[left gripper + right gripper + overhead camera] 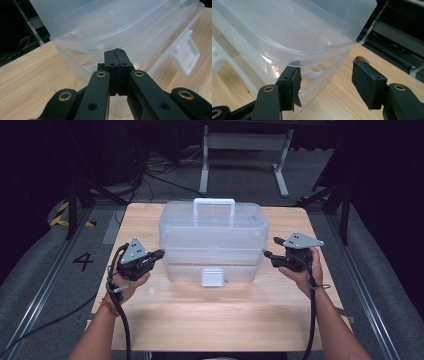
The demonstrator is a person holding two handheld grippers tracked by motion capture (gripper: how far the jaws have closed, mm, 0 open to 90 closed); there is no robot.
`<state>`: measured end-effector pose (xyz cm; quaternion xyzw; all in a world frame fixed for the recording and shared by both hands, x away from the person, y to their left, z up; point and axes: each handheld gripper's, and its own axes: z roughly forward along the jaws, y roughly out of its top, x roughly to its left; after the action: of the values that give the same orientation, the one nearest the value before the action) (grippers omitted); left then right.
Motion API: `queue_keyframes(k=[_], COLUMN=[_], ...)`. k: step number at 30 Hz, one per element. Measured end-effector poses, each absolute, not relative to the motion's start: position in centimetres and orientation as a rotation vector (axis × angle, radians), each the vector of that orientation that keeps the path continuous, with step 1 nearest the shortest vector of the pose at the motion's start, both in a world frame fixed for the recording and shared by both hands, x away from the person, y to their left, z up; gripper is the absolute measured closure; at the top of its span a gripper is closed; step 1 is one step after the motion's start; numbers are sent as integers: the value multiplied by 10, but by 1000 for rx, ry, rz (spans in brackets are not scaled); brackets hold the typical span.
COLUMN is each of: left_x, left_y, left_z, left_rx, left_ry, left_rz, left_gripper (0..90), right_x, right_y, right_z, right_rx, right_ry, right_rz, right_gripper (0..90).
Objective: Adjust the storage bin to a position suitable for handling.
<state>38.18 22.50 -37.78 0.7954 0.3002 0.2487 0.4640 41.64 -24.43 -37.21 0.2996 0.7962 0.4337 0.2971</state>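
Observation:
A clear plastic toolbox (214,237) with a white handle (214,202) and a white front latch (212,276) stands mid-table. My left gripper (160,254) is at the box's left end, jaws shut together. In the left gripper view its tips (117,53) sit right under the lid's rim (100,45), with nothing seen between them. My right gripper (272,247) is at the box's right end, open. In the right gripper view (328,75) one pad (295,80) is tucked under the lid's edge against the box (287,30). The other pad (365,82) stands free over the wood.
The wooden table (215,315) has bare room in front of the box and at both sides. Behind it stand a grey metal frame (245,150) and loose cables on the floor. A "4" floor mark (83,261) lies at left.

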Motion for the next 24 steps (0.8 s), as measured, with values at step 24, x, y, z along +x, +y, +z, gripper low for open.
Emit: queue_keyframes(k=[24], left_x=[372], left_y=[238], left_z=[-393], left_rx=[2017], left_ry=[754], left_rz=[587], left_gripper=[822], right_x=[423], right_y=[-236], right_z=[-351], right_rx=[794], right_ry=[1975], right_rz=[1283], right_gripper=[431])
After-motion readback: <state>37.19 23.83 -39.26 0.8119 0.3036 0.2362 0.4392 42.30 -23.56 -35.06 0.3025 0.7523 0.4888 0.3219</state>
